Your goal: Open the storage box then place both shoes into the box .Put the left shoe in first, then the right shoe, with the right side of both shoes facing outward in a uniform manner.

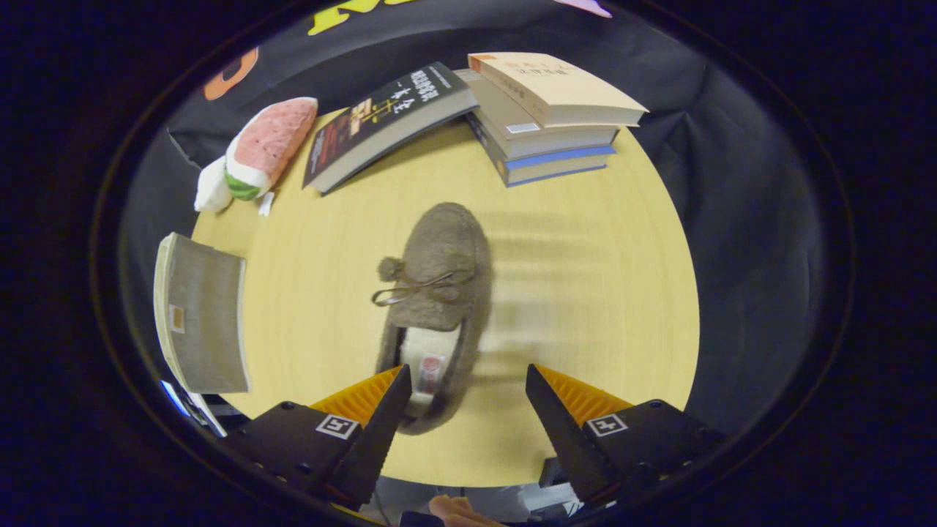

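Observation:
A fuzzy grey-brown slipper [439, 293] with a pompom and a bow lies on the yellow wooden table [585, 293], toe pointing away from me and its pale lined opening toward me. My gripper [468, 380] hangs above the table with its fingers spread wide. The slipper's heel sits just ahead of the left finger [381, 410] and partly between the two fingers. The right finger [556, 410] is over bare table. Nothing is held.
A stack of three books [545, 121] stands at the far side, with a dark book [384, 124] leaning against it. A watermelon-slice plush toy [256, 154] lies at the far left. A grey book [201, 315] lies at the left edge.

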